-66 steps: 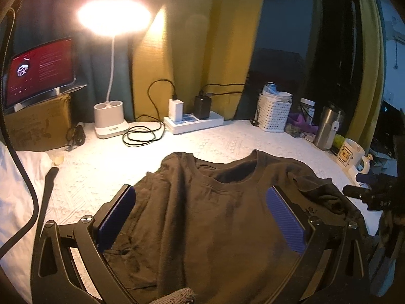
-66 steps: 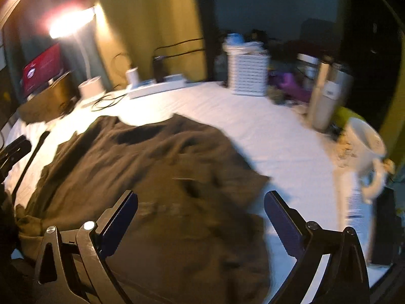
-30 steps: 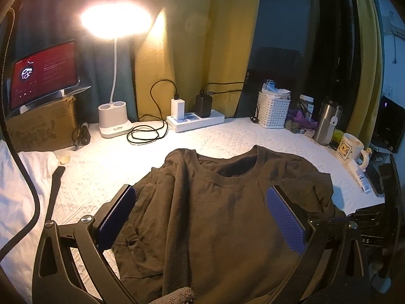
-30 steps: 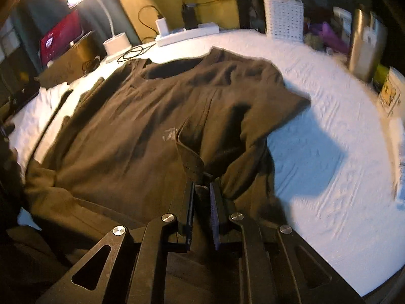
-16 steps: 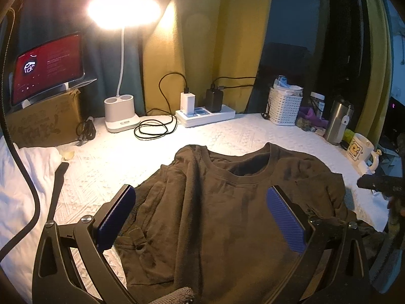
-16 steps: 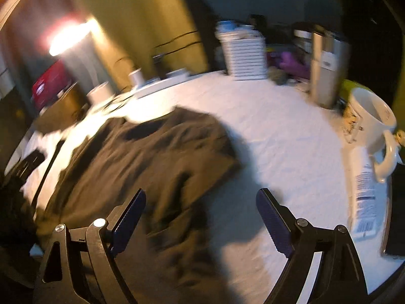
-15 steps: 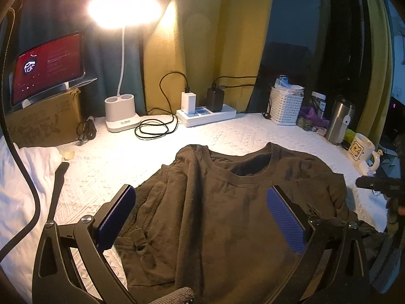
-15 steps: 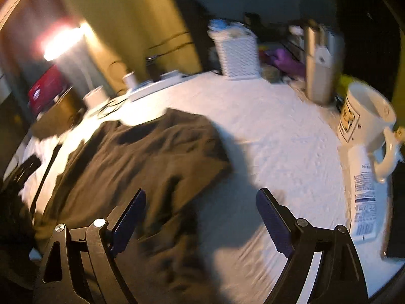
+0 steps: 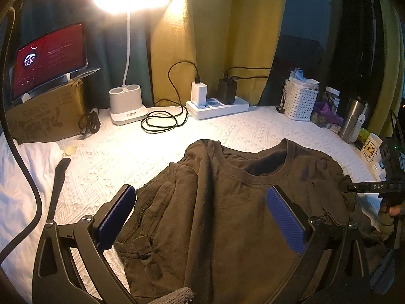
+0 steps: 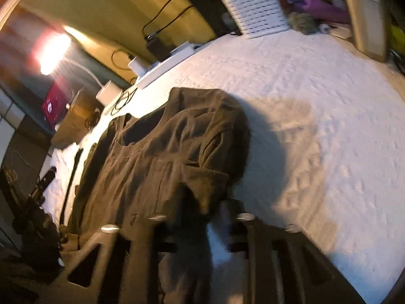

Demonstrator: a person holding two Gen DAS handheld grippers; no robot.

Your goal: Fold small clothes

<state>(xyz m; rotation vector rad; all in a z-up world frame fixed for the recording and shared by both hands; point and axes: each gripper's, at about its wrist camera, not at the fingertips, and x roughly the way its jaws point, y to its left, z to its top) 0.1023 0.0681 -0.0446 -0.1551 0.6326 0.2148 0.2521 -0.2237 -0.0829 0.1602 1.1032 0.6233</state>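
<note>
A dark brown t-shirt (image 9: 227, 215) lies front up on the white textured cloth (image 9: 141, 162), collar towards the lamp; its left side is bunched in folds. My left gripper (image 9: 202, 217) hovers open over the chest, blue pads (image 9: 286, 220) wide apart, gripping nothing. My right gripper (image 10: 202, 217) is at the shirt's right sleeve (image 10: 205, 179); its jaws are closing, with sleeve cloth between them. The picture there is blurred. In the left wrist view the right gripper (image 9: 367, 186) shows at the right edge by that sleeve.
At the back stand a lit desk lamp (image 9: 127, 106), a power strip with chargers (image 9: 217, 106), a coiled cable (image 9: 162, 122), a white basket (image 9: 300, 102) and a tablet on a cardboard box (image 9: 48, 116). A steel flask (image 9: 353, 120) and mug (image 9: 370, 147) stand right. White fabric (image 9: 22, 177) lies left.
Half a second ago the right gripper's jaws stood wide above the shirt's right side; now they are nearly together around sleeve cloth, and the view has rolled and dropped. The left gripper drifted slightly.
</note>
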